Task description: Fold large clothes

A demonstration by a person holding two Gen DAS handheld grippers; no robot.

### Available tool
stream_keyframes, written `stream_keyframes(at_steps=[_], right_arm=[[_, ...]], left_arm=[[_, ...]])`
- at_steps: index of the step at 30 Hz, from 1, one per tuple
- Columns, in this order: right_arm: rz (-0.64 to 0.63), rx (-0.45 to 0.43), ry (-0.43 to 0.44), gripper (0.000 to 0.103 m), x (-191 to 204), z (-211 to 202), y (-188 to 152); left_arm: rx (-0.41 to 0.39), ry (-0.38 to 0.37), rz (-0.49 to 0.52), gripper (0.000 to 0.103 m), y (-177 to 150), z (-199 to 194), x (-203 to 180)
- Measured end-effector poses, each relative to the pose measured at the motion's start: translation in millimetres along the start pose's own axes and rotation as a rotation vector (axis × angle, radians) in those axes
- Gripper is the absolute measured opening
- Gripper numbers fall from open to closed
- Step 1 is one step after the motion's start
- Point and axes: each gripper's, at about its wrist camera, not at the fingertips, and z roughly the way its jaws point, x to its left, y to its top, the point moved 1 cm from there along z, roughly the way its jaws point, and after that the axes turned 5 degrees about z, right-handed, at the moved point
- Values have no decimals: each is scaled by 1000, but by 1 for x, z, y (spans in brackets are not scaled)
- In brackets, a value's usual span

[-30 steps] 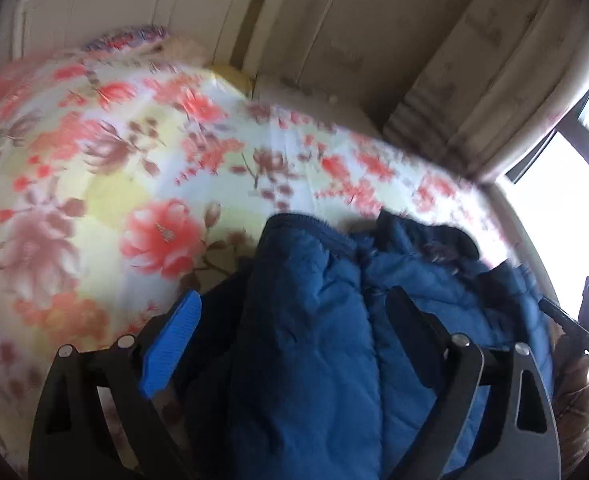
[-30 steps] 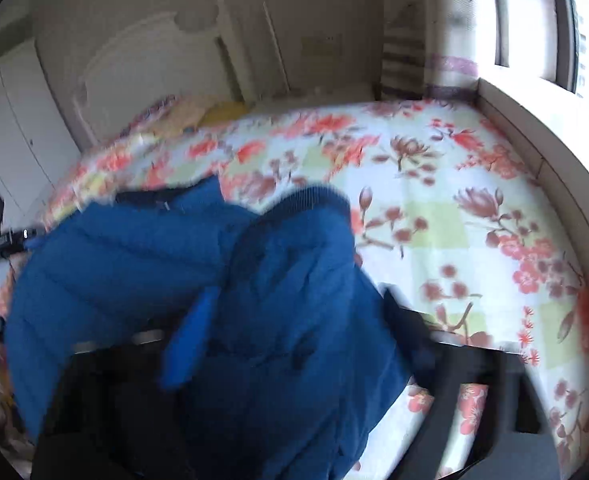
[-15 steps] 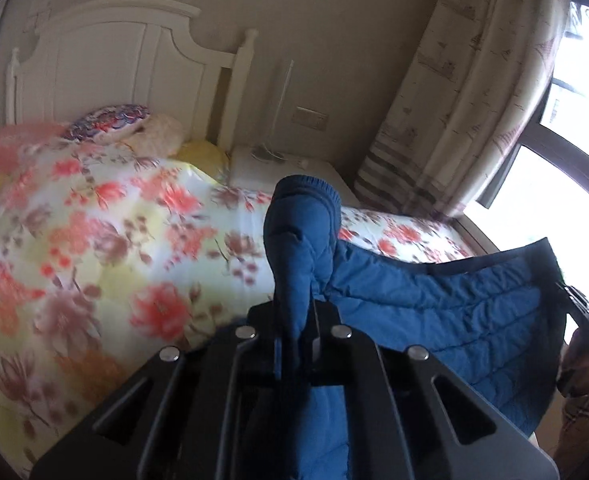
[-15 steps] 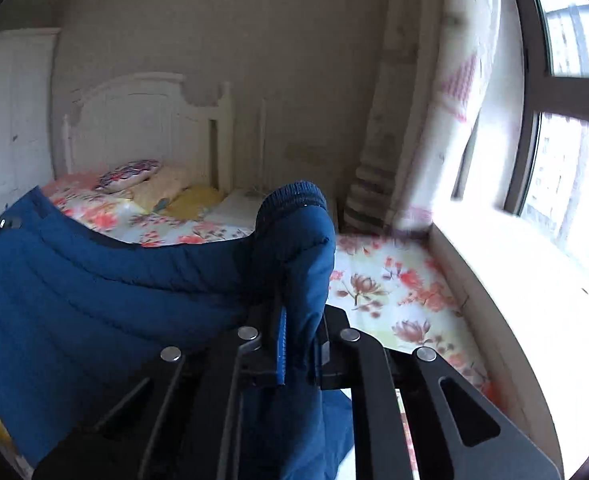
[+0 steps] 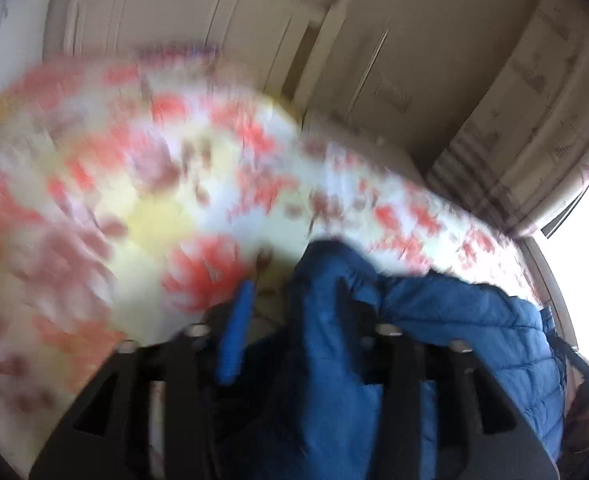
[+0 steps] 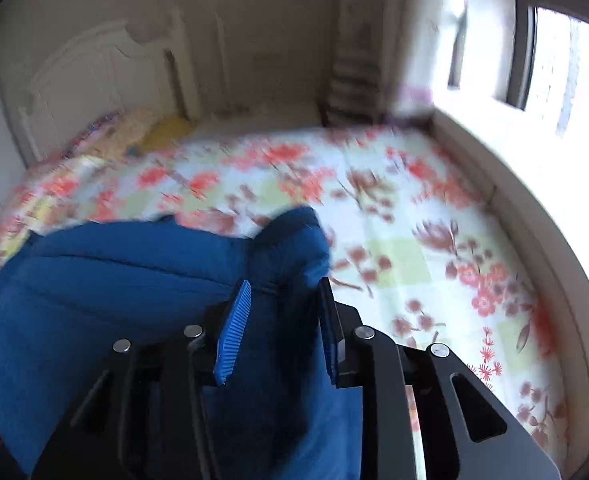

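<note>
My left tool has just been opening, its jaws parted around a sleeve of the blue padded jacket. My right tool stands open around the other sleeve. The jacket lies on the floral bed, near its foot edge.

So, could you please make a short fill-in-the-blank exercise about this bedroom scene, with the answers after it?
1. The jacket is ____ in colour.
2. The bed cover behind it bears red ____.
3. In the right wrist view, the window is at the ____ edge of the picture.

Missing words: blue; flowers; right.
</note>
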Motion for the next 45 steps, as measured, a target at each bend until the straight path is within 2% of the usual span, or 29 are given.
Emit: stream_keyframes(at_steps=[1, 2, 3, 4, 6, 7, 8, 9, 11, 13, 15, 17, 20, 21, 22, 24, 25, 26, 27, 28, 29, 30, 31, 33, 34, 38, 45], right_arm=[[-26, -23, 17, 31, 8, -8, -1], [-60, -40, 38, 59, 17, -14, -3], [-94, -51, 44, 99, 28, -14, -7], [-128, -51, 49, 99, 41, -9, -11], [-232, 99, 34, 97, 62, 22, -25], [-239, 143, 41, 95, 65, 31, -30], [-213, 140, 56, 95, 62, 29, -29], [-193, 131, 54, 92, 57, 23, -26], [-135, 89, 64, 92, 42, 2, -24], [-89, 58, 99, 92, 24, -20, -28], [-35, 44, 124, 94, -3, -41, -40], [35, 82, 182, 96, -29, -49, -59], [138, 153, 273, 96, -59, -47, -89], [160, 177, 296, 96, -63, -43, -99], [170, 190, 307, 96, -65, -39, -104], [212, 186, 348, 97, -69, -34, -114], [216, 177, 367, 91, -67, -34, -115], [228, 189, 428, 66, -64, -33, -114], [241, 181, 456, 58, -60, -35, -113], [222, 174, 448, 55, -55, -36, -111], [168, 161, 424, 52, -46, -41, -110], [152, 154, 420, 50, -41, -44, -108], [146, 145, 422, 48, -37, -47, -107], [131, 136, 421, 47, -32, -51, -106], [128, 133, 423, 47, -31, -51, -106], [129, 138, 459, 47, -23, -51, -110], [138, 139, 473, 47, -19, -52, -117]], left_arm=[[-39, -14, 31, 72, 1, -15, -9], [-64, -23, 62, 76, 0, -25, -18], [-75, -31, 107, 82, -4, -34, -32], [-64, -36, 143, 88, -9, -34, -41], [22, -8, 242, 94, -23, -14, -61], [102, 38, 290, 95, -34, 7, -67], [166, 62, 306, 96, -42, 23, -69], [206, 48, 285, 97, -47, 34, -65], [186, 23, 201, 97, -40, 25, -50], [162, 33, 136, 96, -39, 8, -35], [143, -20, 64, 96, -48, -15, -14], [155, -65, 19, 99, -59, -29, 3], [233, -161, -39, 100, -91, -38, 25], [259, -219, -57, 101, -101, -36, 30], [242, -240, -52, 101, -106, -38, 31], [221, -223, 1, 101, -111, -42, 28], [228, -217, 7, 101, -111, -40, 24], [234, -223, 6, 101, -111, -40, 23], [246, -232, 6, 99, -111, -38, 18], [255, -259, 6, 75, -111, -36, 13], [267, -312, -19, 65, -114, -37, 11], [259, -307, -19, 59, -116, -41, 12], [252, -306, -9, 48, -117, -43, 11], [223, -318, -25, 35, -122, -55, 16], [219, -321, -41, 32, -126, -61, 18], [203, -287, -42, 31, -141, -85, 22], [182, -238, -47, 31, -134, -83, 32]])
